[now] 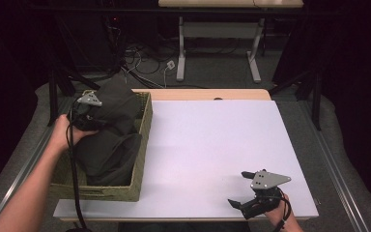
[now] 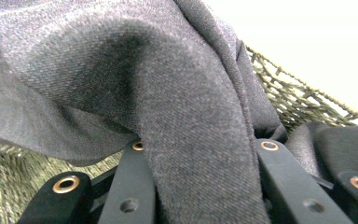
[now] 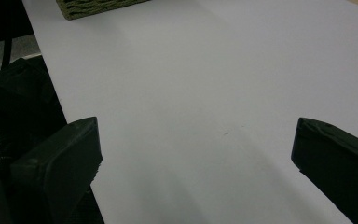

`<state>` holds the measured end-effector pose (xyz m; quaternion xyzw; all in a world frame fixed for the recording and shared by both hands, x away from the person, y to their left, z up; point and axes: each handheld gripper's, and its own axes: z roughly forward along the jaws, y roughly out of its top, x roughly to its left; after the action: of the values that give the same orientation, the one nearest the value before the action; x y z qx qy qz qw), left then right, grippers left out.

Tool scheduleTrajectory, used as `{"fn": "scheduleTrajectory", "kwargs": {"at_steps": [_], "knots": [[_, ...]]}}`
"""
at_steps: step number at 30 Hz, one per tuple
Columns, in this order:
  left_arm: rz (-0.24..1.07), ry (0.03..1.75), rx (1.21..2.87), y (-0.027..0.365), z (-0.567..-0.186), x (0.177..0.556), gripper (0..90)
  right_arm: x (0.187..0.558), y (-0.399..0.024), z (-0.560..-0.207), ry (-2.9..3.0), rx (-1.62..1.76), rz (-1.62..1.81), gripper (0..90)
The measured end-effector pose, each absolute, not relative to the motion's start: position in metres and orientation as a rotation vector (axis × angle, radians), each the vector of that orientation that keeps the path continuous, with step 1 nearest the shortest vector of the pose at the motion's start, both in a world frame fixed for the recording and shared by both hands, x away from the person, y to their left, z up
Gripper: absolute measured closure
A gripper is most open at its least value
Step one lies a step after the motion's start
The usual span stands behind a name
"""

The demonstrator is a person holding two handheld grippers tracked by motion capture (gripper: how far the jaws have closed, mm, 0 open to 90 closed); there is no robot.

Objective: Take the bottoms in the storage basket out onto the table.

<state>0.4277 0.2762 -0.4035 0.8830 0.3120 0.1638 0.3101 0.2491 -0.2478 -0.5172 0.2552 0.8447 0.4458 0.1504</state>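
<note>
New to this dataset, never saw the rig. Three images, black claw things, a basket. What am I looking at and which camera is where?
No robot here: a person holds a handheld two-jaw gripper in each hand. The high view looks down on a white table from above the person's side. The other two cameras ride on the grippers and look along their black jaws. At the table's left stands a woven basket with dark grey cloth in it. The left gripper is in the basket, its jaws closed on a fold of that cloth. The right gripper is at the near right corner, jaws wide open over bare table, holding nothing.
</note>
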Motion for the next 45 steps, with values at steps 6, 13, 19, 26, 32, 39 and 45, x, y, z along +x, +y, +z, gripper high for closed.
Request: {"fn": "scheduleTrajectory", "kwargs": {"at_steps": [6, 13, 19, 26, 32, 39, 45], "knots": [[0.442, 0.812, 2.343, 0.273, -0.396, 0.429, 72.1, 0.249, -0.248, -0.518, 2.419, 0.738, 1.285, 1.3], [0.461, 0.788, 2.359, 0.271, -0.389, 0.433, 72.1, 0.249, -0.248, -0.518, 2.42, 0.738, 1.286, 1.3], [0.443, 0.755, 2.38, 0.268, -0.382, 0.437, 72.0, 0.249, -0.248, -0.517, 2.422, 0.739, 1.279, 1.3], [0.44, 0.691, 2.408, 0.261, -0.372, 0.438, 72.0, 0.249, -0.248, -0.518, 2.419, 0.737, 1.283, 1.3], [0.441, 0.658, 2.42, 0.256, -0.362, 0.439, 72.1, 0.249, -0.248, -0.517, 2.42, 0.736, 1.284, 1.3], [0.424, 0.62, 2.411, 0.253, -0.352, 0.439, 72.2, 0.249, -0.248, -0.517, 2.421, 0.737, 1.278, 1.3], [0.417, 0.59, 2.408, 0.247, -0.346, 0.438, 72.3, 0.249, -0.248, -0.517, 2.419, 0.737, 1.28, 1.3]]}}
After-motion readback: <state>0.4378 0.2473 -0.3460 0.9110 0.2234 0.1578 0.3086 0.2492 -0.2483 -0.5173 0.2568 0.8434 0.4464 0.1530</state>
